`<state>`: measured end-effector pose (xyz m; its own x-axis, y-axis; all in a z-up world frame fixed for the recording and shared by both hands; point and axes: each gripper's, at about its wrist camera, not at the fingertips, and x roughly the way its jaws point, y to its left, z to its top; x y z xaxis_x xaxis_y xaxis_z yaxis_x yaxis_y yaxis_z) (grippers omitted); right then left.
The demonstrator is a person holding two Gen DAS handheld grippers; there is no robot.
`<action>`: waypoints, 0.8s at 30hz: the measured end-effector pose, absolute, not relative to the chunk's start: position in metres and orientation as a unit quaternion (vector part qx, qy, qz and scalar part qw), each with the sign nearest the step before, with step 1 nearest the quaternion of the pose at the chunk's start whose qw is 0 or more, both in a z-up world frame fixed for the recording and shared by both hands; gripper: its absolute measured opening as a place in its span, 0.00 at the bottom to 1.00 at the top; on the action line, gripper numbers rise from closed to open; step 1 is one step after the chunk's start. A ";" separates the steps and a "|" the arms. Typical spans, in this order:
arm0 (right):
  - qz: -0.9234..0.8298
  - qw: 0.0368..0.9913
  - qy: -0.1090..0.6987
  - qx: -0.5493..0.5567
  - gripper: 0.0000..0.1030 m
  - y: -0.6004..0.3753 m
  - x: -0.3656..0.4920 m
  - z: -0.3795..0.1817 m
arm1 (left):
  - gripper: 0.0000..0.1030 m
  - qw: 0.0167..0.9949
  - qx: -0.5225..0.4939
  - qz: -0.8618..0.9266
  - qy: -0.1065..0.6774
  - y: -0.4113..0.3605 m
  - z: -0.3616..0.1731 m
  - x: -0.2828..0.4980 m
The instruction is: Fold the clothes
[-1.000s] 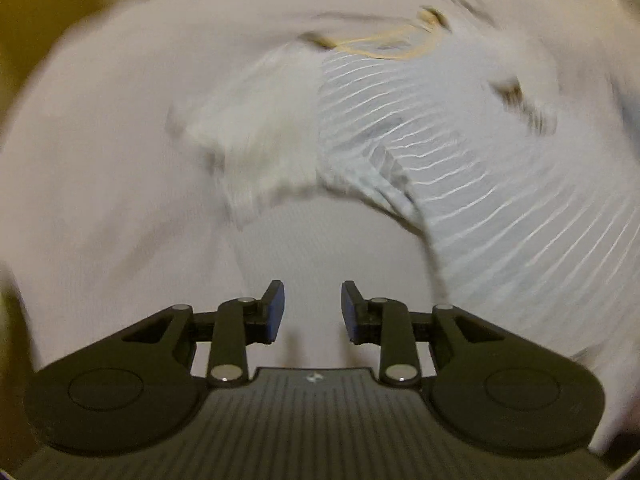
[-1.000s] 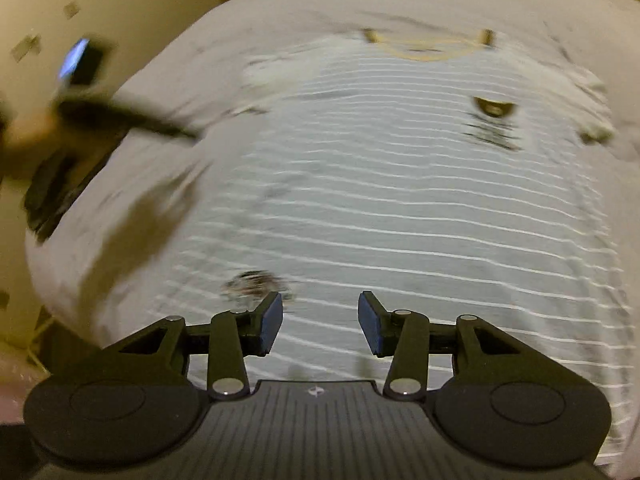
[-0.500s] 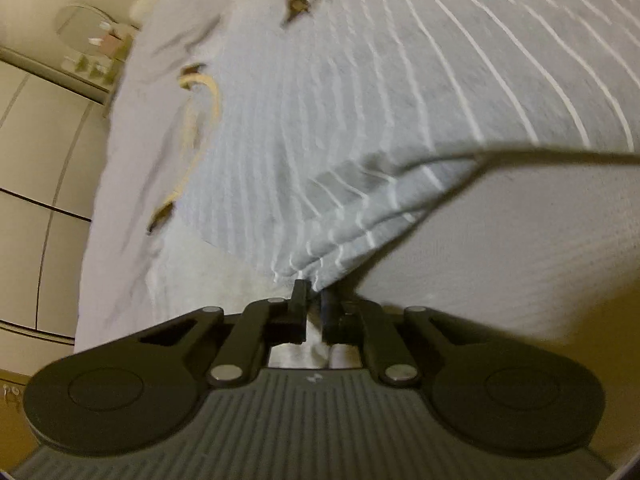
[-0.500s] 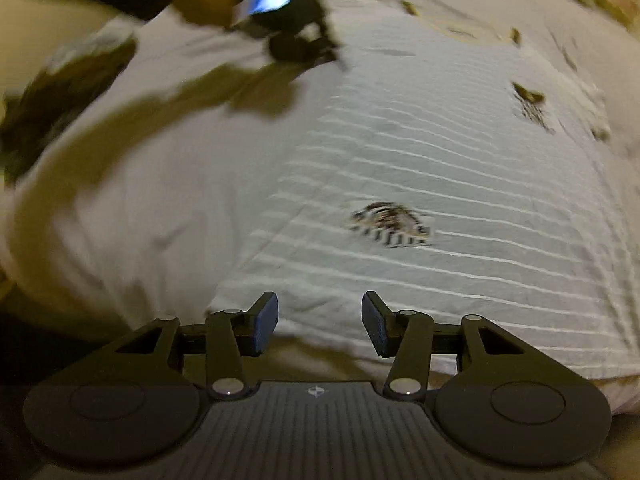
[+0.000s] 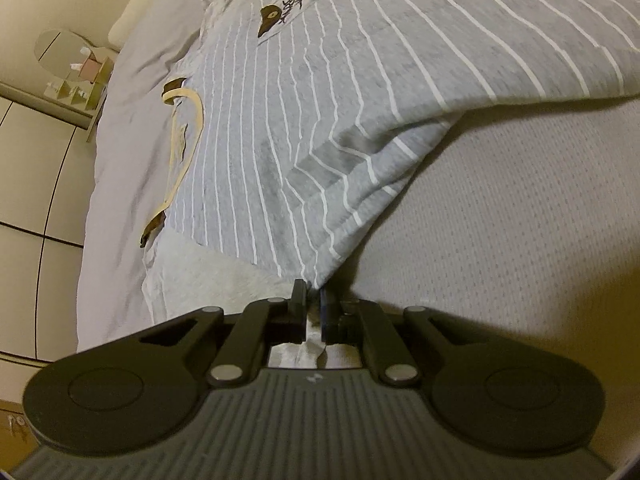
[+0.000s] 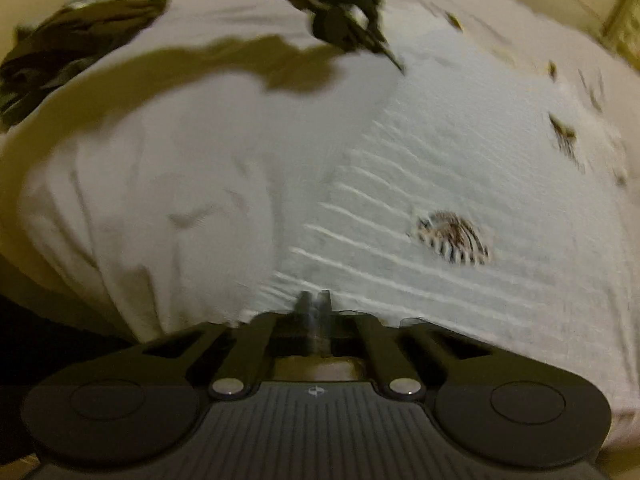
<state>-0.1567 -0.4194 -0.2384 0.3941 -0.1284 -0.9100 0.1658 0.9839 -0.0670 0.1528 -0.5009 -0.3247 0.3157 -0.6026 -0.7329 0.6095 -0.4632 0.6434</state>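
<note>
The striped shirt (image 5: 360, 92) lies spread on the bed (image 5: 500, 220). The left gripper (image 5: 313, 304) is clamped on the sleeve tip at 6 o'clock, lifting it. The right gripper (image 6: 316, 304) is pinched together on the shirt's hem corner at 6 o'clock. A dark garment (image 6: 80, 20) lies at 10 o'clock.

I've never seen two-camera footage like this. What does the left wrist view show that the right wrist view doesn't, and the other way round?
Only the left wrist view shows the shirt's tan collar, a shelf with small items beside the bed, and the left gripper shut on the sleeve.

Only the right wrist view shows a dark pile of clothes at the far left, a round print on the shirt, and the right gripper shut on the shirt's bottom corner.

Both show the striped shirt spread on the pale bed sheet.
</note>
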 end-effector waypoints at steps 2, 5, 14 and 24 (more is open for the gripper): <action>-0.119 0.825 0.550 0.045 0.00 -0.435 -0.167 -0.237 | 0.04 0.519 0.624 -0.584 0.003 -0.501 -0.323 0.156; -0.147 0.809 0.567 0.045 0.00 -0.446 -0.186 -0.238 | 0.04 0.520 0.626 -0.581 0.001 -0.499 -0.321 0.158; -0.063 0.815 0.537 -0.208 0.50 -0.390 -0.182 -0.263 | 0.04 0.514 0.633 -0.579 -0.009 -0.499 -0.322 0.156; -0.144 0.826 0.526 -0.143 0.00 -0.436 -0.198 -0.230 | 0.04 0.506 0.642 -0.575 -0.030 -0.494 -0.312 0.172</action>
<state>-0.1975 -0.4360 -0.2299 0.4043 -0.3888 -0.8279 0.0871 0.9174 -0.3883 0.1716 -0.4942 -0.3121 0.3360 -0.6205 -0.7086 0.5433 -0.4868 0.6840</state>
